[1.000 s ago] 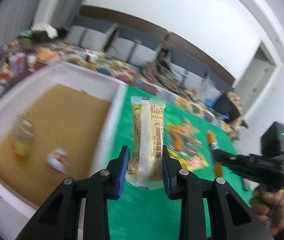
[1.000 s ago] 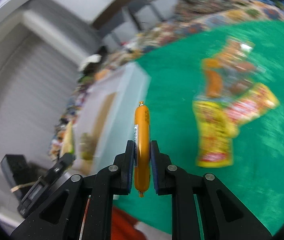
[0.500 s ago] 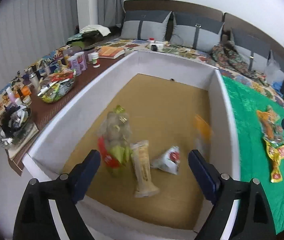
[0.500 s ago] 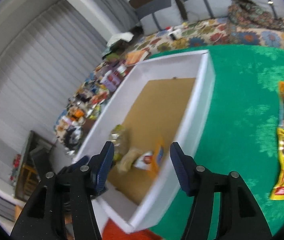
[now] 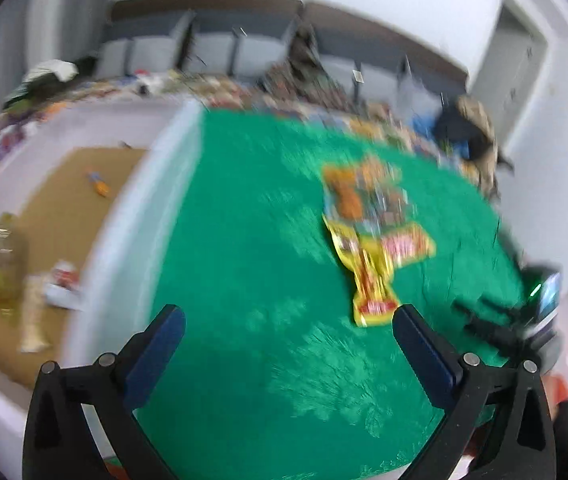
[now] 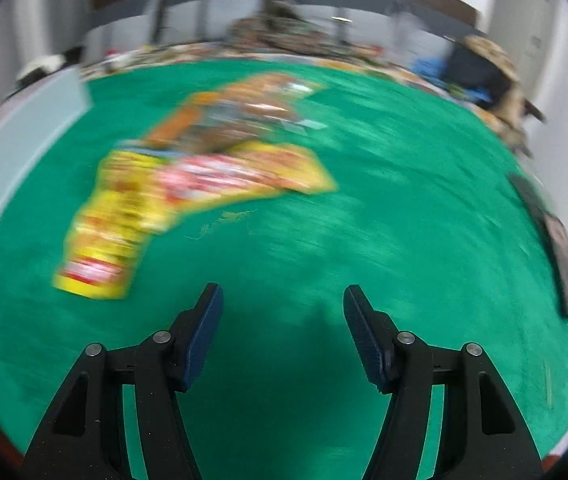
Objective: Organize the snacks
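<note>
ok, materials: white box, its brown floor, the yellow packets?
White rectangular box: thick, matte walls, probably foam or painted board. Its brown floor: flat, dull tan, likely cardboard. Yellow snack packets: printed film, apparently plastic; blur hides any gloss.

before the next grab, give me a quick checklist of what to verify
1. Left tool empty: ok, jaws opening with nothing between them.
2. Right tool empty: ok, jaws opening, only green cloth between them.
3. Snacks left to sort: ok, yellow packets lie on the cloth.
4. Earlier snacks inside the white box: ok, sausage, bottle and wrapped bar on its floor.
5. Which packet lies on top: cannot tell, blurred.
</note>
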`<state>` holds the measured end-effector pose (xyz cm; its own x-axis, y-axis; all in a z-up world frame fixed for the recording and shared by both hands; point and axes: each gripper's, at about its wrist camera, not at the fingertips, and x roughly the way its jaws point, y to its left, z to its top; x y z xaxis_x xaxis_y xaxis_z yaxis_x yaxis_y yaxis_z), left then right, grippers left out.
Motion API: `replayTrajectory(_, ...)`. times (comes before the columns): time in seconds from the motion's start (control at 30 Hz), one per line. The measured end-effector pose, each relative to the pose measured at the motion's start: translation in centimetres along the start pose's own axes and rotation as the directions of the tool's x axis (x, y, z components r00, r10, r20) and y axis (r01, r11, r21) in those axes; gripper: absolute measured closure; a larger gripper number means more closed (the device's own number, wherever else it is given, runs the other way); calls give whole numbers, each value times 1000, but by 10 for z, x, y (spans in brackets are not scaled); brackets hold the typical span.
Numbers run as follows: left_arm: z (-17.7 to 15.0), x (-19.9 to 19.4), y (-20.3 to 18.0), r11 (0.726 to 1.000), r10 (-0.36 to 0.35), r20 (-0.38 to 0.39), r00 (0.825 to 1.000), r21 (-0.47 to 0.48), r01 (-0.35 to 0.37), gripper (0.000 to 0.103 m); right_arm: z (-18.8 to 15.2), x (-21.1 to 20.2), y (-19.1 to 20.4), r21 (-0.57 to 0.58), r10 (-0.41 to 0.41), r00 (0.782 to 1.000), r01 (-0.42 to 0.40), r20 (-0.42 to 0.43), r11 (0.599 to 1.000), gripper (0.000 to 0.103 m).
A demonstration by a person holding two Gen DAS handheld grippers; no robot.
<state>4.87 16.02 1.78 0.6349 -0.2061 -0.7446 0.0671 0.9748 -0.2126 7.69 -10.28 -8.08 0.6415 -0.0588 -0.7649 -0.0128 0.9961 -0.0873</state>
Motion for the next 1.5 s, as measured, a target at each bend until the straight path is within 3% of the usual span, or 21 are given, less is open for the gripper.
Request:
replayTrajectory(0.07,-9,40,-14,999,30,-73,997,19,-29,1,-4,4,-29,37,-38,999,38,1,999,37)
replayTrajectory(0.13,-13,64,-21,998,55,-98,994,31,-52,1,-4,8,-49,68,-67,998,67,-1,995,37)
replayTrajectory(0.23,-17,96,-21,995,93,-101,991,39,-90,1,-7,15,-75,126,-62,998,61,1,990,35)
replayTrajectory(0.43,-13,136,-12,983,172,-114,979,83,-163,1,-1,22,-84,171,-46,999,46,-9,984,24)
replayTrajectory(0.63,-17,136,-8,978,192,-68,979,96,-185,0,-8,20,-81,176,-43,999,44,-12,983,20)
replayTrajectory(1.5,-16,136,-8,979,191,-69,979,92,-185,0,-9,20,-81,175,-44,999,45,-13,983,19)
